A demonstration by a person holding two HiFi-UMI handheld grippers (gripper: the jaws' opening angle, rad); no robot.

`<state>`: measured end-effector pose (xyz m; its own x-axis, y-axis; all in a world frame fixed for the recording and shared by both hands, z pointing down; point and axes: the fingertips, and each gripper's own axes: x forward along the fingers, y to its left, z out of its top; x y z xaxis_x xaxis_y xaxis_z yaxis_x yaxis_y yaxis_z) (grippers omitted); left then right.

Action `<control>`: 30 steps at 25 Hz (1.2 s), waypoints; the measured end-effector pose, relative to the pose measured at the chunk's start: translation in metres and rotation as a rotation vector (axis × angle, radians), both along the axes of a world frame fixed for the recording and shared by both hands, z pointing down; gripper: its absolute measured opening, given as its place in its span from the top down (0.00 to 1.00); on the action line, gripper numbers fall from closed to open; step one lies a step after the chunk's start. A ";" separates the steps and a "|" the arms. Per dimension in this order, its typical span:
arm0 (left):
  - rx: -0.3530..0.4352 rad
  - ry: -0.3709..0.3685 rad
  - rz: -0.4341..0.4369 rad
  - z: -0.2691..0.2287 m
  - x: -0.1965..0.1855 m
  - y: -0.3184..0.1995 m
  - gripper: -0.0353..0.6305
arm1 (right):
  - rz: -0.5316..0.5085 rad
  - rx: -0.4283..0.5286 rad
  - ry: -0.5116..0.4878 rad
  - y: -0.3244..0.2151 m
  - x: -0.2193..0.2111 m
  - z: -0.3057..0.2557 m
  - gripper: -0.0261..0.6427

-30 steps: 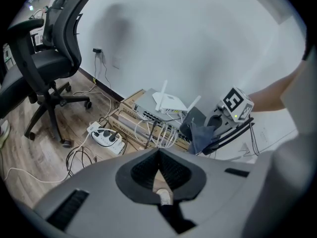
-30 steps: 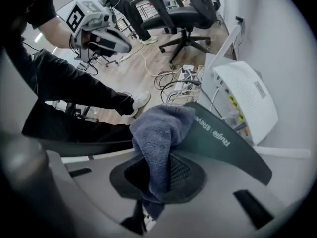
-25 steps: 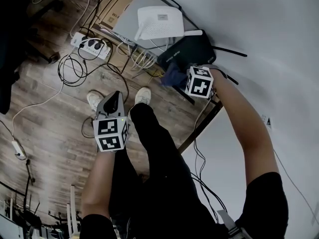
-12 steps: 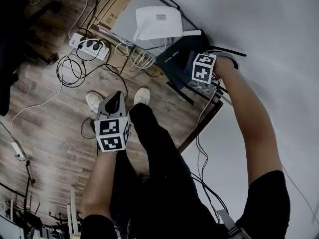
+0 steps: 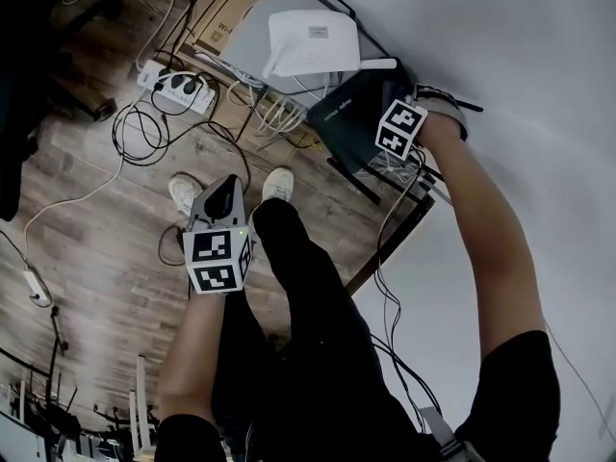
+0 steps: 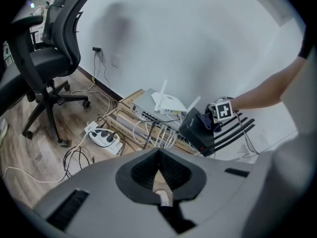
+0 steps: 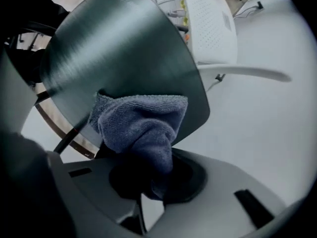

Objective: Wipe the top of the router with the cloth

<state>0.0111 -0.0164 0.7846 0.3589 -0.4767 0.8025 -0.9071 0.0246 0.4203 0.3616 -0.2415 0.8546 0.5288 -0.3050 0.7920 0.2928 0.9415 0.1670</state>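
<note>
The right gripper point(image 7: 148, 182), jaws clamped on the cloth point(image 7: 141, 125), has slid from the black router's point(image 5: 348, 114) near edge across its top (stroke well along). The router sits at the table's point(image 5: 385, 248) corner. The left gripper point(image 6: 159, 182) hangs idle, jaws together and empty.

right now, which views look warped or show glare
Right gripper view: fisheye with dark corners, streaky sheen across black router top, cloth sharp. Left gripper view: same bowing, office chair curved at left. Head view: evenly lit, no glare.
</note>
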 end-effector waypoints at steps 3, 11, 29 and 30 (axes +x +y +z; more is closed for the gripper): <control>0.001 -0.005 0.013 -0.002 0.002 -0.002 0.94 | -0.050 0.143 -0.089 -0.024 -0.025 -0.004 0.91; 0.005 -0.009 0.018 -0.003 0.008 -0.003 0.94 | -0.062 0.234 -0.221 -0.047 -0.067 -0.006 0.92; 0.225 -0.118 -0.008 -0.159 -0.059 -0.086 0.94 | 0.320 0.291 -0.903 0.029 -0.150 -0.225 0.92; 0.246 -0.125 -0.010 -0.181 -0.063 -0.091 0.94 | 0.366 0.317 -0.969 0.031 -0.153 -0.253 0.92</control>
<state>-0.0518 -0.1073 0.6036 0.2586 -0.6658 0.6998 -0.9525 -0.0554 0.2993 0.2083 -0.2102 0.6020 -0.1788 -0.5206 0.8348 -0.3846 0.8180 0.4277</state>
